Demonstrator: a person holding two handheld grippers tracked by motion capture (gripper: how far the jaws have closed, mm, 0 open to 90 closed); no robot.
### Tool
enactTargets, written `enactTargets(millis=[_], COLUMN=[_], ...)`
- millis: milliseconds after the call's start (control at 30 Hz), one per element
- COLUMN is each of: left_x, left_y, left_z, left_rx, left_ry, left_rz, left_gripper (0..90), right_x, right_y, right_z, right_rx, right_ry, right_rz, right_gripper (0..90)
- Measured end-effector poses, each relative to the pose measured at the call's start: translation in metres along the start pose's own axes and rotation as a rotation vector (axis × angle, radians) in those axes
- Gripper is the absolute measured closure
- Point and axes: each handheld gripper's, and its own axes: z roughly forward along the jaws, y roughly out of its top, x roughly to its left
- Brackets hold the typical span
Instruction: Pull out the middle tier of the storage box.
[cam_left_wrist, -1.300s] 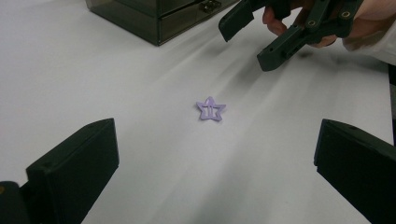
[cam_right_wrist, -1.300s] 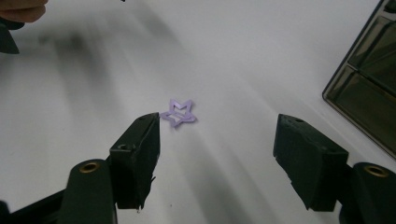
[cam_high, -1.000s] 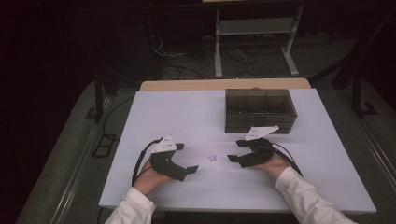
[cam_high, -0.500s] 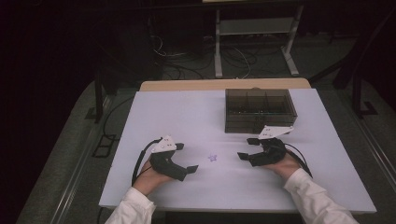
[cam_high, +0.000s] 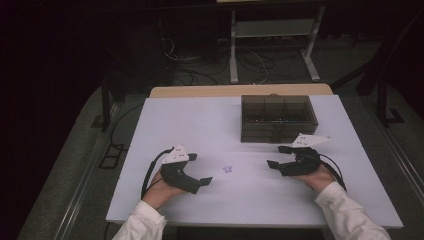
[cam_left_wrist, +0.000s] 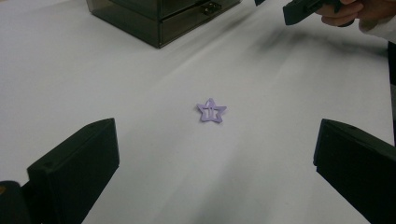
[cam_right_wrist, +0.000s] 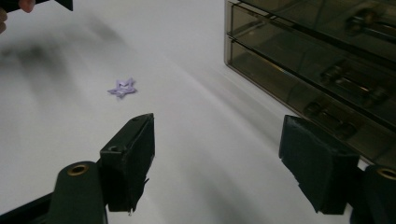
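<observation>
Black left hand-held gripper (cam_high: 202, 181) and black right hand-held gripper (cam_high: 275, 156) rest on the white desk (cam_high: 200, 120), jaws apart, both empty. Small lilac star-shaped hair clip (cam_high: 228, 169) lies flat between them, touching neither. Farther back stands a smoky translucent plastic drawer box (cam_high: 278, 119).

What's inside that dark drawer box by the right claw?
The smoky drawer box has divided top compartments and stacked front drawers with dark handles. Tiny specks show through the top in the high view, too small to identify. The tinted walls hide the drawers' contents. Nothing sits on its top.
</observation>
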Motion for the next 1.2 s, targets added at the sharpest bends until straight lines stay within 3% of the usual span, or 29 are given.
enactTargets(millis=[567,1033,1200], left_x=[0.0,0.0,0.0], left_y=[0.0,0.0,0.0], left_z=[0.0,-0.001,-0.001], left_rx=[0.002,-0.001,-0.002], left_ry=[0.001,0.003,0.004], left_rz=[0.001,0.002,-0.001], left_gripper=[0.0,0.0,0.0], right_x=[-0.016,-0.021,-0.026], right_y=[-0.013,-0.016,-0.016], right_z=[-0.017,-0.015,-0.015], right_rx=[0.0,0.001,-0.012], right_ry=[-0.059,-0.074,-0.105], right_rz=[0.028,0.038,0.053], right_gripper=[24.8,25.1,25.1])
